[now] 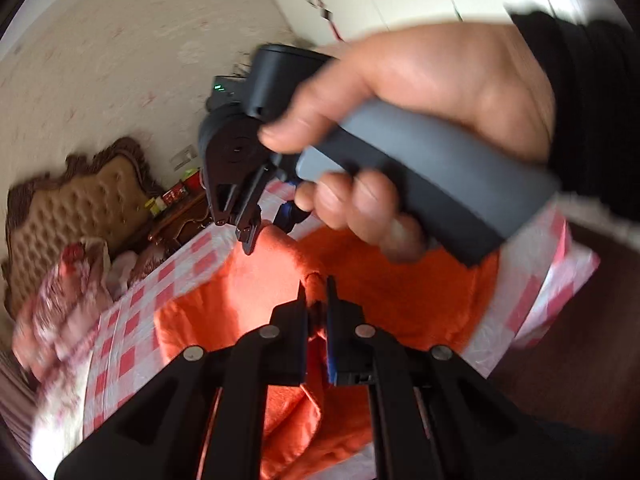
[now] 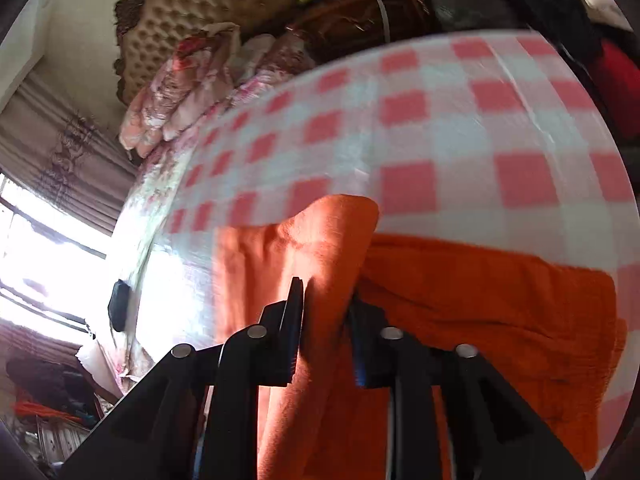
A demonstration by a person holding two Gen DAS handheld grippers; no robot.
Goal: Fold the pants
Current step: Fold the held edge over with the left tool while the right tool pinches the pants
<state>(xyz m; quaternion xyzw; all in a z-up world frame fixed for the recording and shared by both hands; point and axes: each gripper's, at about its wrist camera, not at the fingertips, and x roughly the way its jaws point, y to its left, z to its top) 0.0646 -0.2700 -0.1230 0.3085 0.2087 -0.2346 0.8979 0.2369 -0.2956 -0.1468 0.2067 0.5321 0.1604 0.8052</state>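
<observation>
Orange pants (image 1: pixel 400 292) lie on a red-and-white checked cloth (image 1: pixel 132 320). My left gripper (image 1: pixel 316 284) is shut on a raised pinch of the orange fabric. A hand (image 1: pixel 420 92) holds my right gripper (image 1: pixel 245 236) just beyond it, with the tip down at the pants' far edge. In the right wrist view, my right gripper (image 2: pixel 326 296) has a thick upright fold of the pants (image 2: pixel 480 300) filling the gap between its fingers, and the pads press on it. The rest of the pants spreads flat to the right over the checked cloth (image 2: pixel 440 140).
A tufted brown headboard (image 1: pixel 76 200) and floral bedding (image 1: pixel 60 300) lie to the left of the checked cloth. A dark wooden nightstand (image 1: pixel 176 216) carries small packets. A bright window (image 2: pixel 40 264) is at the left, and a small black object (image 2: pixel 118 306) sits at the cloth's edge.
</observation>
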